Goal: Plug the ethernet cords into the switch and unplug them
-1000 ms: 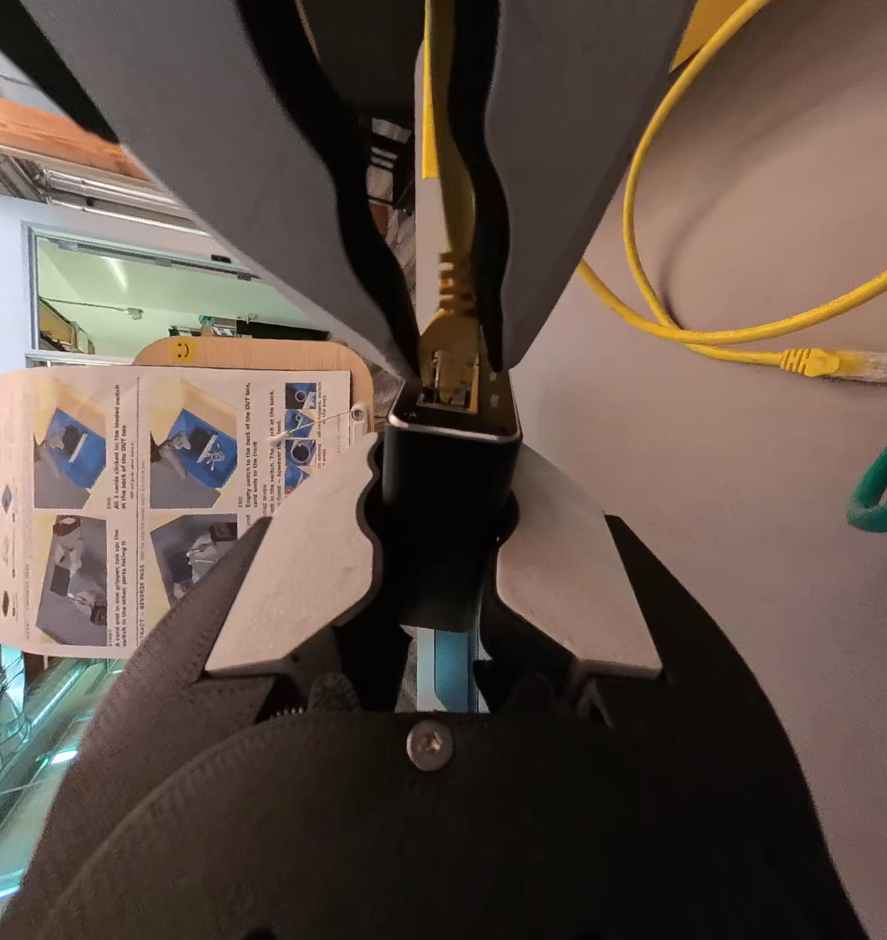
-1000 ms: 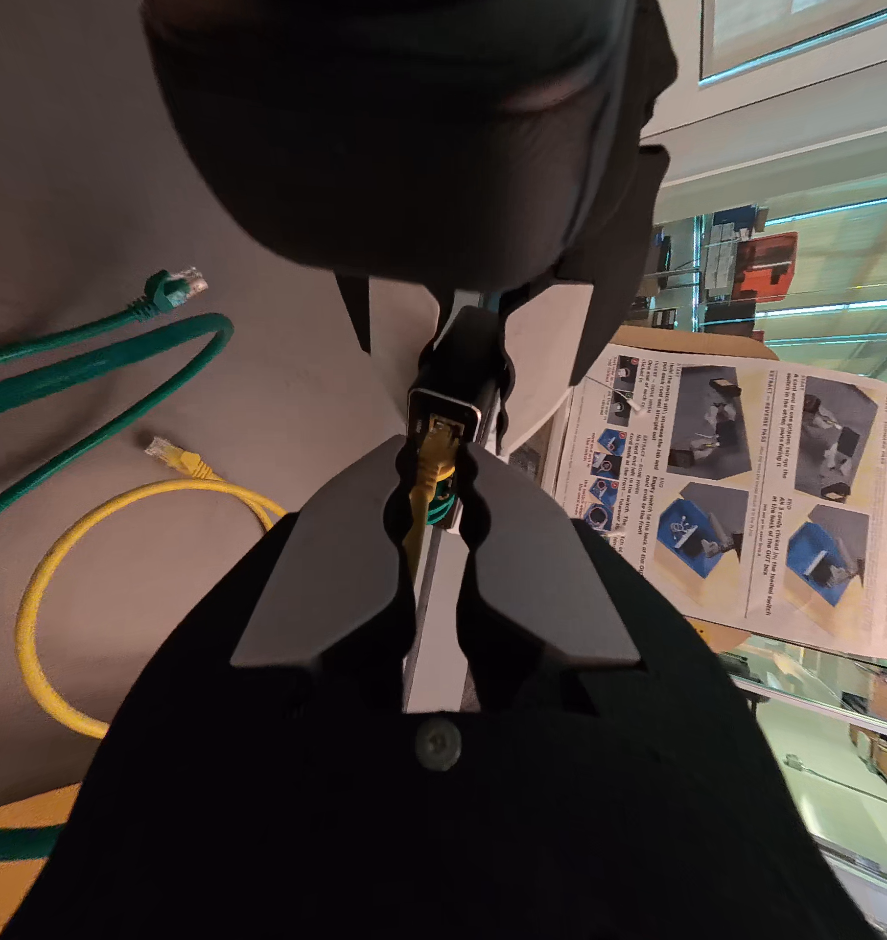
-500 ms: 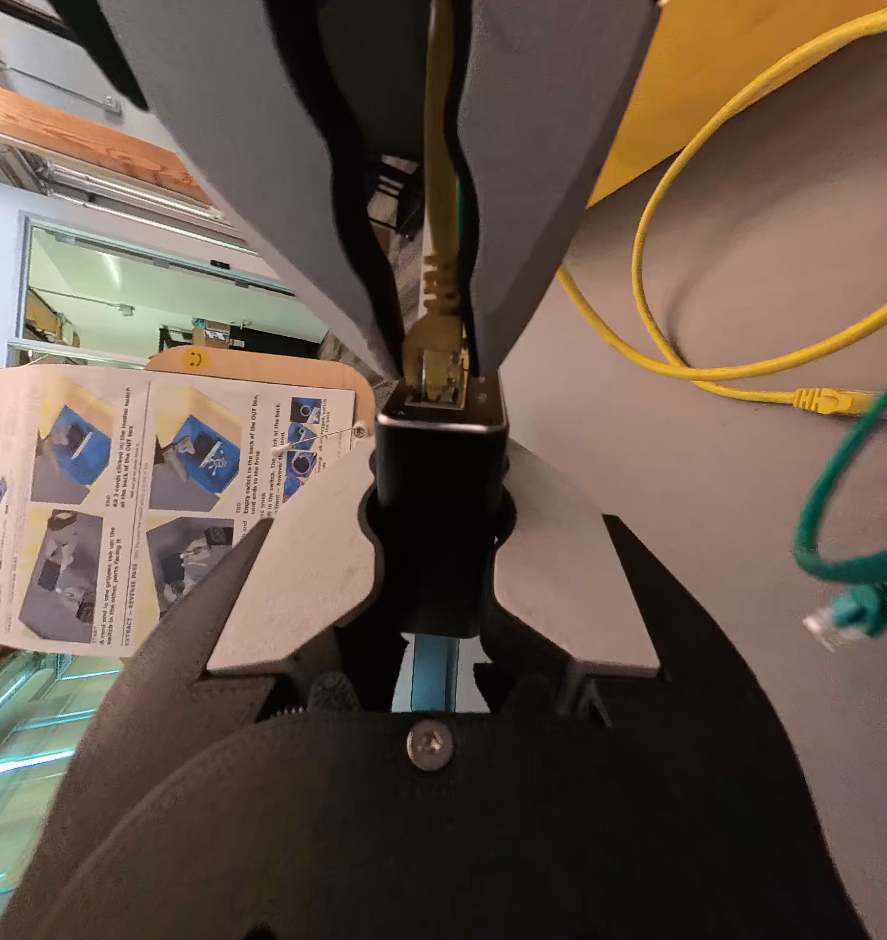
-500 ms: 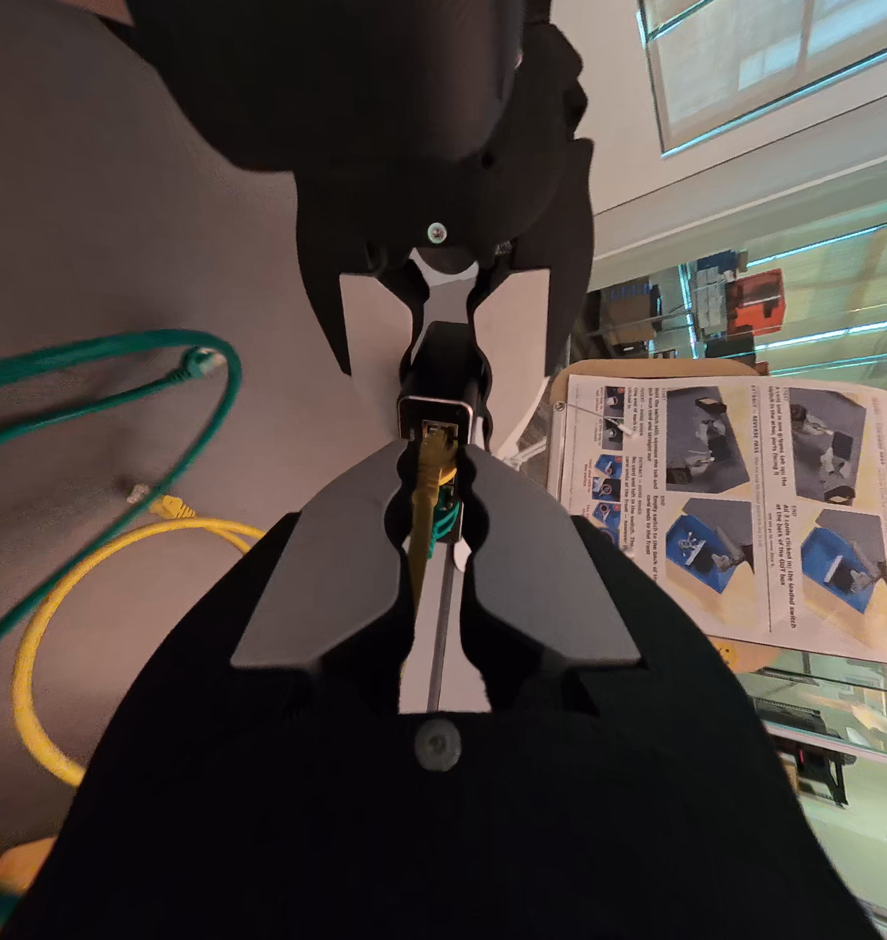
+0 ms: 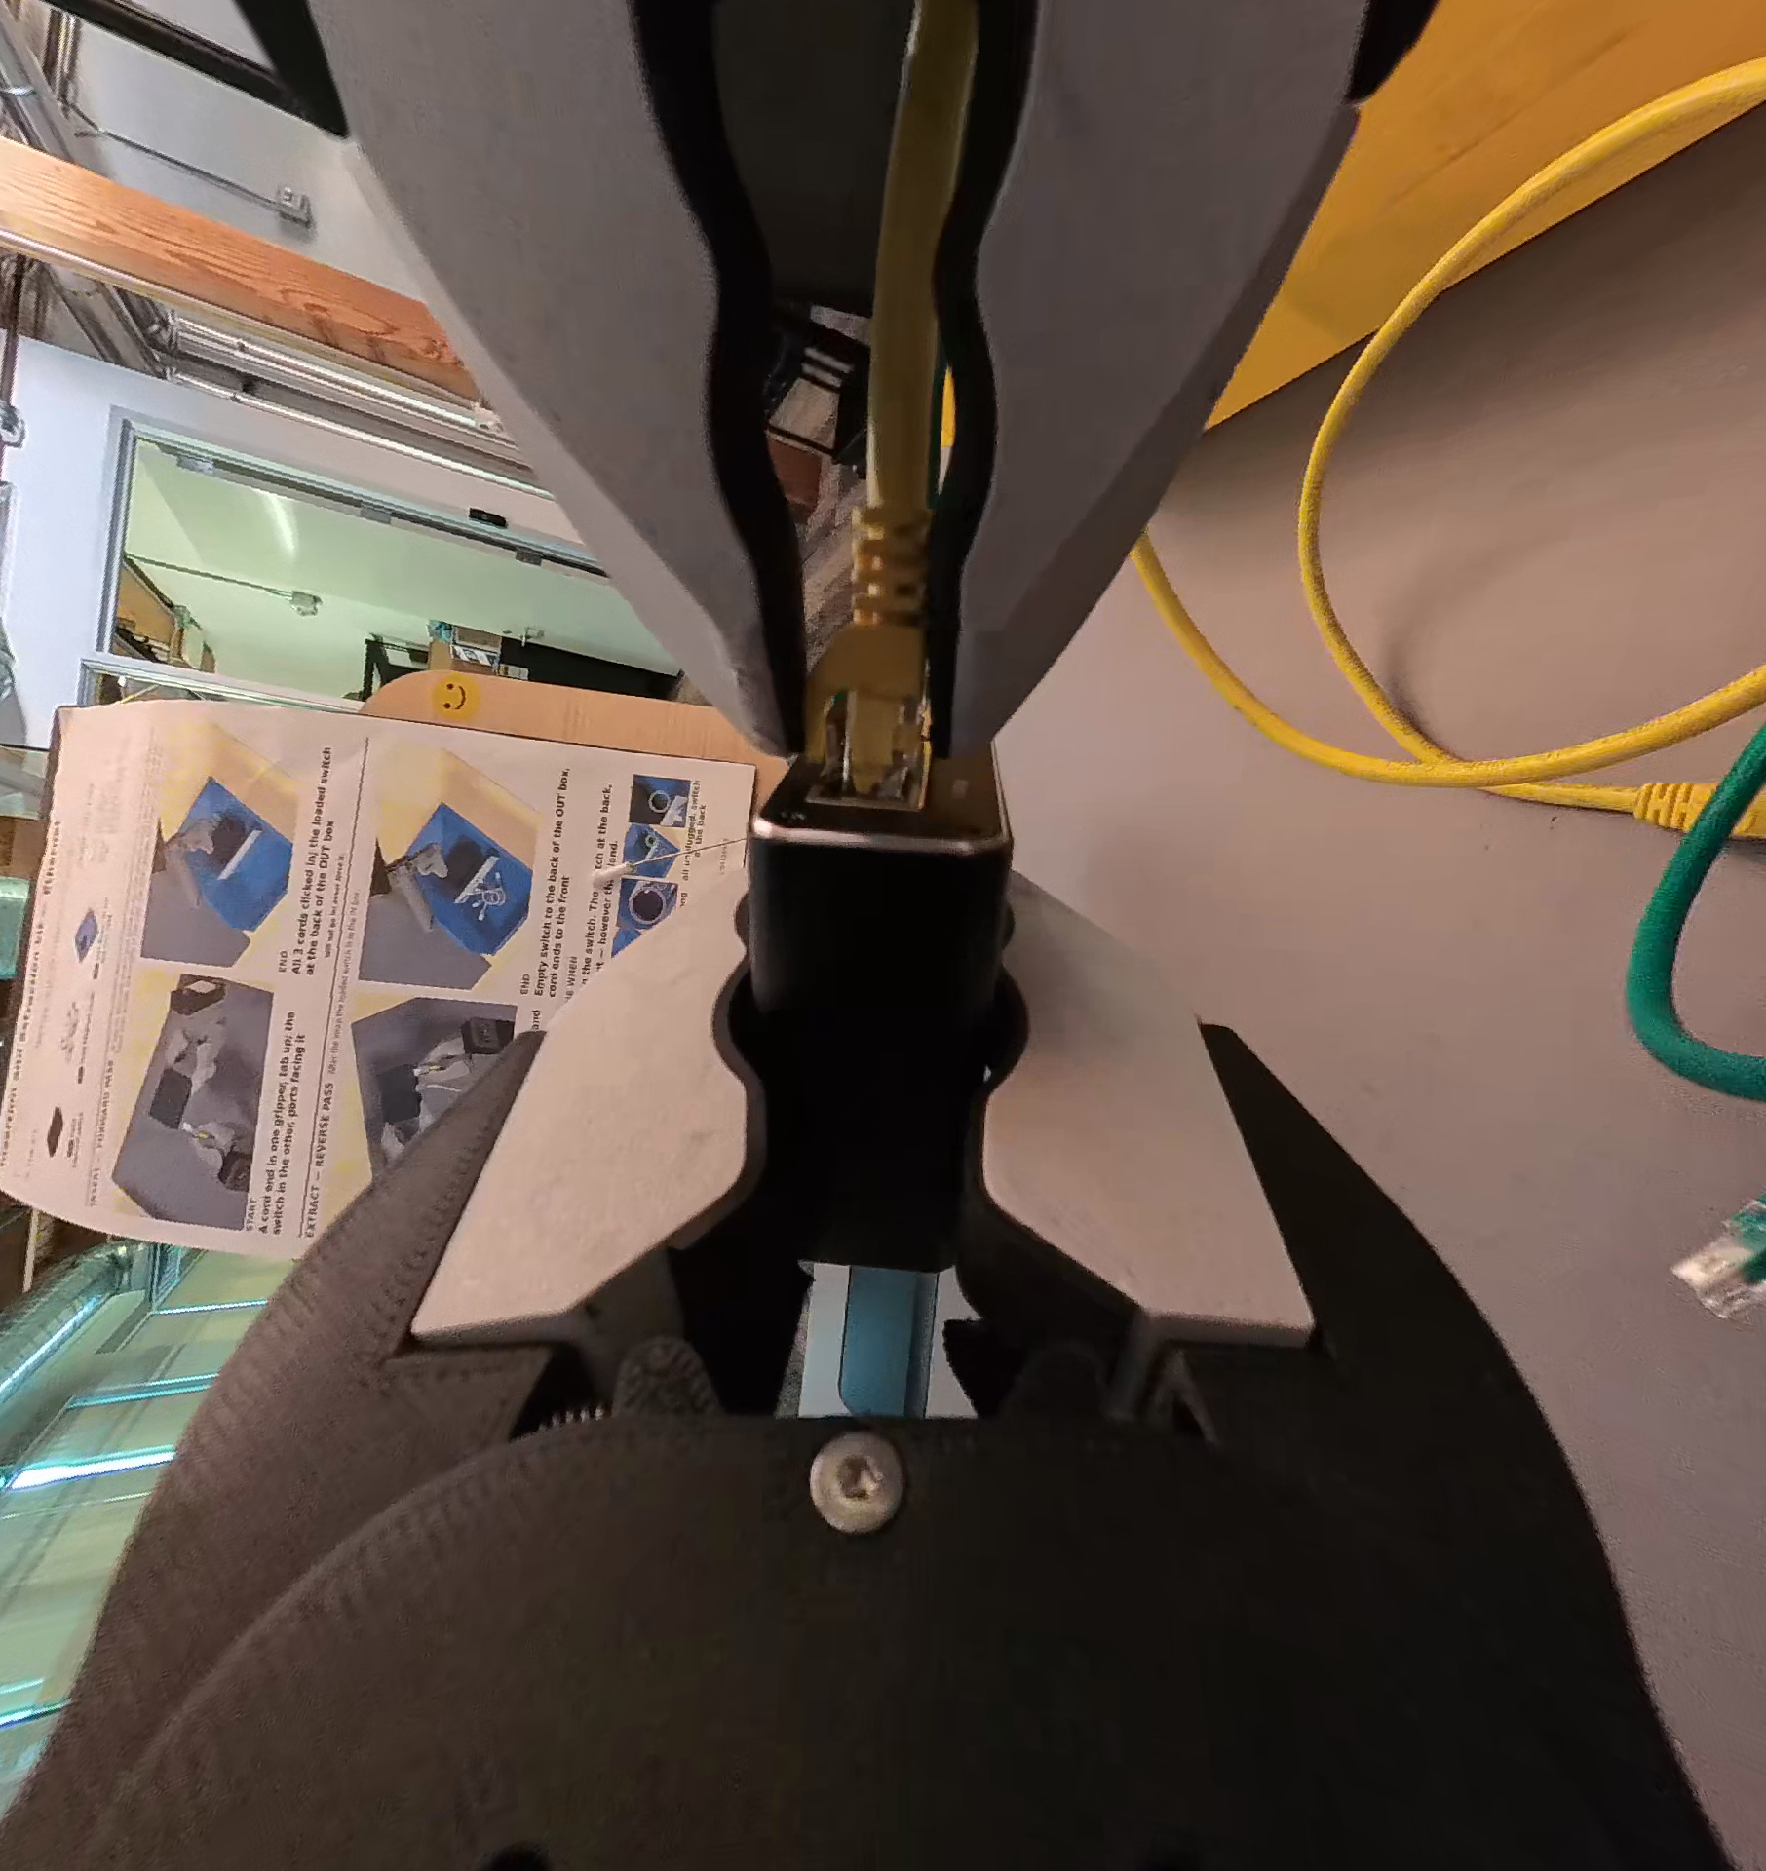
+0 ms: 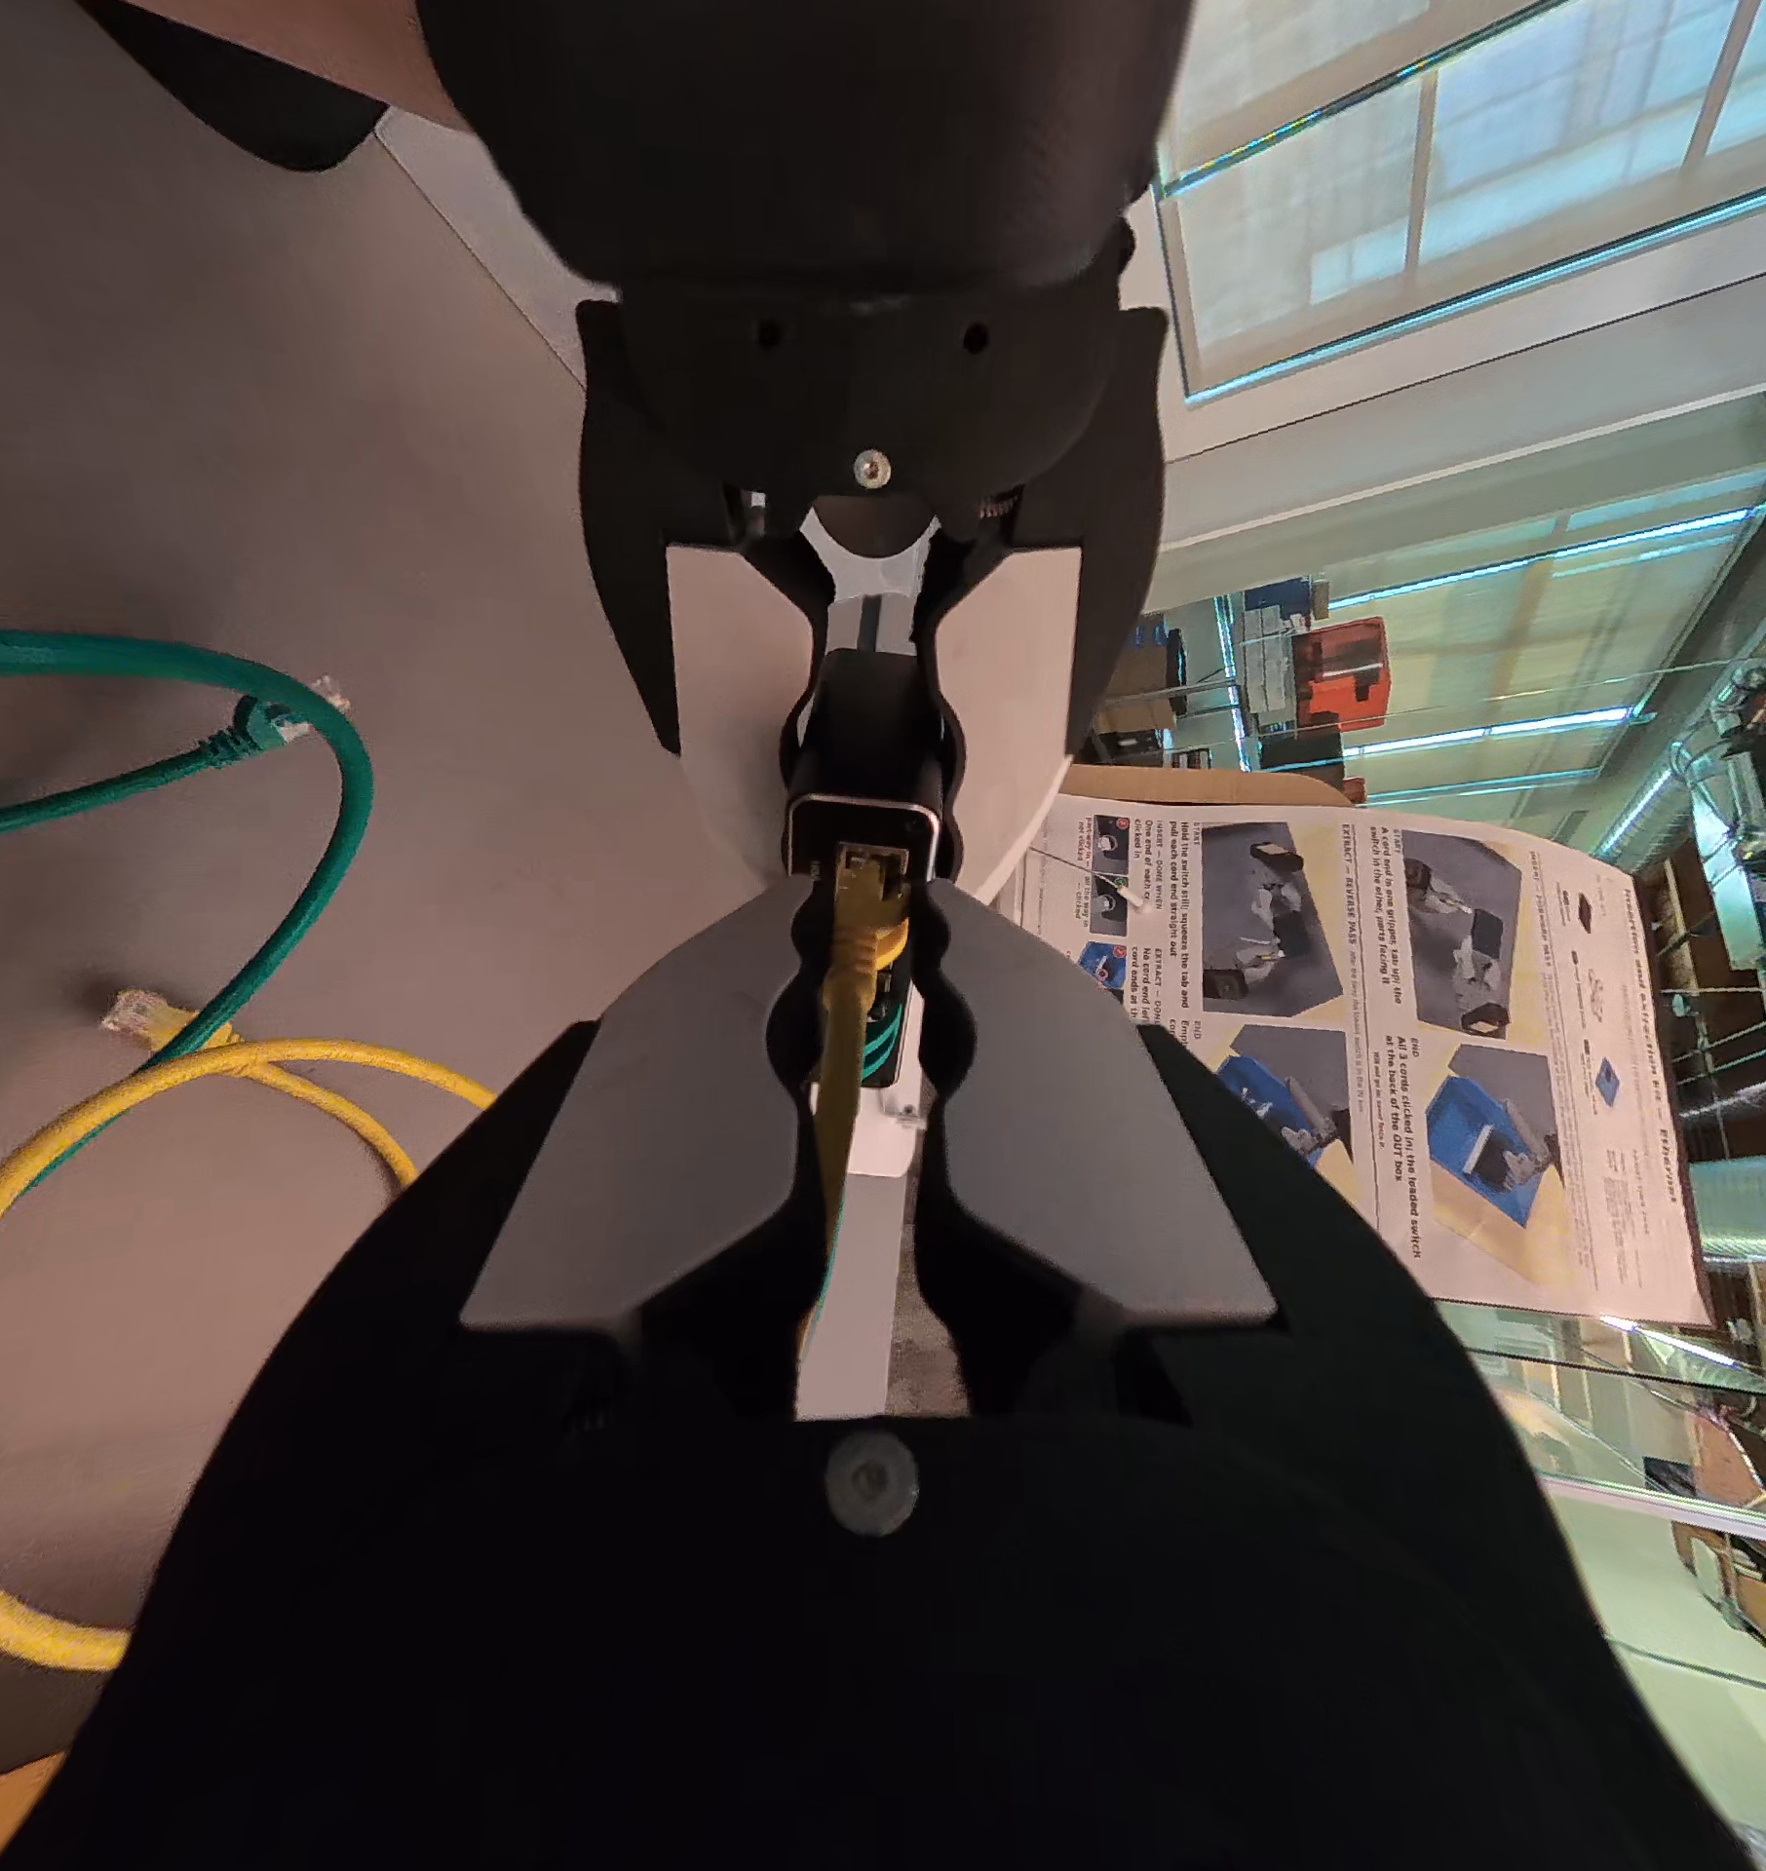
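Left wrist view: left gripper (image 5: pixel 877 952) jaws are clamped on the black switch (image 5: pixel 879 911), port face pointing away from the camera. Yellow cord (image 5: pixel 894 425) plug sits in a port on the switch's far face, with the right gripper's grey fingers (image 5: pixel 595 354) closed around it just beyond the switch. To the right of the switch, on the grey counter (image 5: pixel 1466 1012), lie a loose yellow plug (image 5: pixel 1714 810) and a loose green plug (image 5: pixel 1760 1250), both unconnected. Right wrist view: right gripper (image 6: pixel 859 911) jaws are narrow, pinching the yellow cord's boot right at the switch face; the plug looks seated or nearly so, can't confirm the latch. A green cable also runs between the fingers just below the switch. Left of the switch, two more free ends on the counter. Judgement: one cord at the port, others still out; unplugging all remains.
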Available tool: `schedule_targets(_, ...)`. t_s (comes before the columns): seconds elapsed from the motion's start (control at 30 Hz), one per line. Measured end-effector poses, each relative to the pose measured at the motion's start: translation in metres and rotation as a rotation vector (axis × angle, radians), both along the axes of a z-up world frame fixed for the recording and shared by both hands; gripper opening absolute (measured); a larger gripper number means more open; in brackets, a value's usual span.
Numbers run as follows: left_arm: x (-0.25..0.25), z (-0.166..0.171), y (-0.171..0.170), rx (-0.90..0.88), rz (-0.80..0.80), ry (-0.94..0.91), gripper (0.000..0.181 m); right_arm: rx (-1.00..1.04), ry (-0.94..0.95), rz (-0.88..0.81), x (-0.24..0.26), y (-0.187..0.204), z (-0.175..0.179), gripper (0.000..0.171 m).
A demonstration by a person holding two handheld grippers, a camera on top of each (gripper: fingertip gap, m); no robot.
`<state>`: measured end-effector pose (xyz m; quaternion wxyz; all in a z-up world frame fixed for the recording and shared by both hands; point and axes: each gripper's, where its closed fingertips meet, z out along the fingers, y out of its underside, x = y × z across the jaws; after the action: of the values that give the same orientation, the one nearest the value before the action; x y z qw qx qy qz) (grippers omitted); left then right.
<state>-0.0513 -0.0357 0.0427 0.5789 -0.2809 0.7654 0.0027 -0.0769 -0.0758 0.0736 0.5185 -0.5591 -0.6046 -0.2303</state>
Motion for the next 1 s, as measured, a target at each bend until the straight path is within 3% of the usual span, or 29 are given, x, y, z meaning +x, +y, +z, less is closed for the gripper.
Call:
schedule_targets(0.37, 0.008, -0.021, 0.004, 0.032, -0.022, 0.083, 0.04, -0.185, -0.026, -0.079, 0.01, -0.005, -0.027, 0.016)
schedule_targets(0.4, 0.006, -0.019, 0.014, 0.045, 0.023, 0.071, 0.039, -0.232, -0.034, -0.07, 0.012, -0.009, -0.032, 0.015)
schedule_targets(0.43, 0.001, -0.005, 0.035, 0.063, 0.126, 0.005, 0.038, -0.453, -0.019, 0.019, 0.0, -0.031, -0.054, 0.015)
schedule_targets(0.53, -0.03, 0.022, 0.052, -0.126, 0.133, -0.072, 0.038, -0.304, -0.039, -0.053, 0.005, -0.007, -0.041, 0.015)
schedule_targets(0.63, -0.041, 0.029, 0.062, -0.039, 0.187, -0.091, 0.038, -0.245, 0.085, -0.037, 0.014, -0.003, -0.021, 0.015)
schedule_targets(0.8, -0.057, 0.041, 0.093, -0.058, 0.37, -0.128, 0.038, -0.107, 0.151, -0.11, 0.042, -0.011, 0.011, 0.015)
schedule_targets(0.9, -0.08, 0.044, 0.122, -0.094, 0.489, -0.155, 0.038, -0.123, 0.2, -0.095, 0.052, -0.029, 0.018, 0.015)
schedule_targets(1.0, -0.092, 0.044, 0.134, -0.11, 0.513, -0.166, 0.038, -0.096, 0.268, -0.078, 0.058, -0.033, 0.028, 0.015)
